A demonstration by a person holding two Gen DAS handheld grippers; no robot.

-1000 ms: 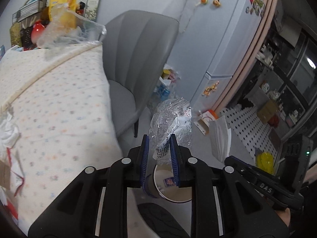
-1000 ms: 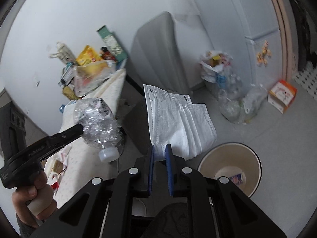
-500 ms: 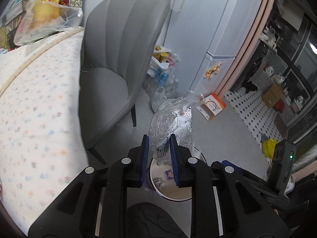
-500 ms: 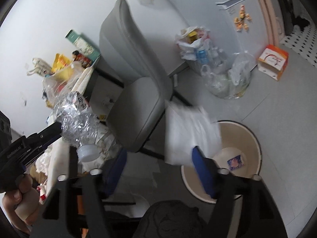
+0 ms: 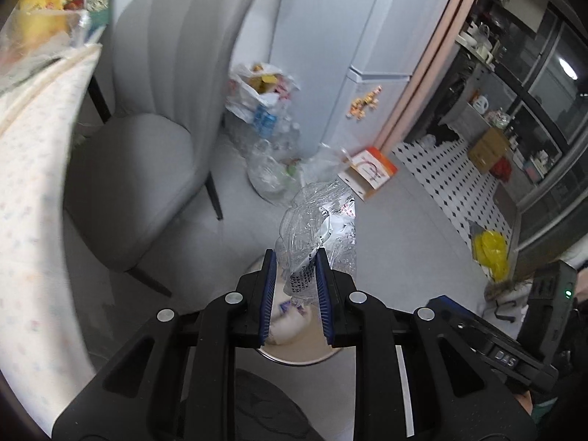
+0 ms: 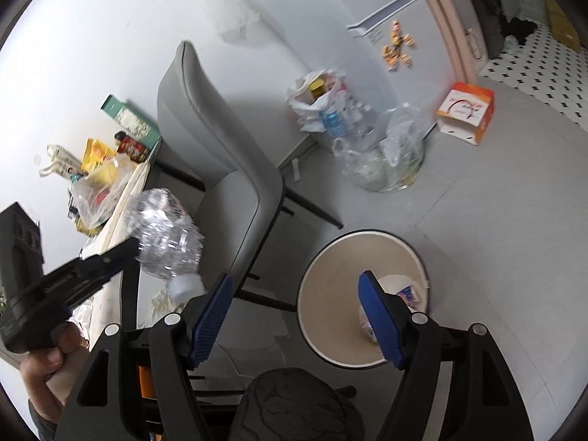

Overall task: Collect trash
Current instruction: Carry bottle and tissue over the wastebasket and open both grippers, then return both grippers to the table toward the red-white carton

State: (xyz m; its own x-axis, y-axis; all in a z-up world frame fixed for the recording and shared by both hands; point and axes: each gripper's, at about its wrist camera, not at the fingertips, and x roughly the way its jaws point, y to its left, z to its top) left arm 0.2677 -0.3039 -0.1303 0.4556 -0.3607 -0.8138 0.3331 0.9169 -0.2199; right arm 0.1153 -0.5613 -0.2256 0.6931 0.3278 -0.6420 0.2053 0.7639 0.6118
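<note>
**Q:** Fingers first: how are both pairs set, and what is held?

**A:** On the left gripper (image 5: 293,286) the blue pads are pressed narrowly against a crushed clear plastic bottle (image 5: 319,228), which is held firmly. The right gripper (image 6: 296,316) is spread wide and nothing is held between its pads; its jaws have just been opening, and white paper can be seen lying in the waste bin (image 6: 323,294), beyond and beside its right-hand finger.

**Q:** Which way does the bottle lie from the left fingers?

**A:** It is gripped near one end, with its long axis running forward and up past the fingertips. In the right wrist view a white cap (image 6: 185,286) is seen hanging below the left fingers, so the neck end appears to point down, though the blur there leaves this uncertain.

**Q:** And the relation on which the coming drop depends?

**A:** The bin's cream rim is glimpsed directly below and between the left fingers, so the bottle is judged to be nearly over the opening. The left hand is taken as the one to act; the right has nothing left to release. A grey chair (image 5: 161,117) is seen to the left of the fingers, well apart from the bottle.
</note>
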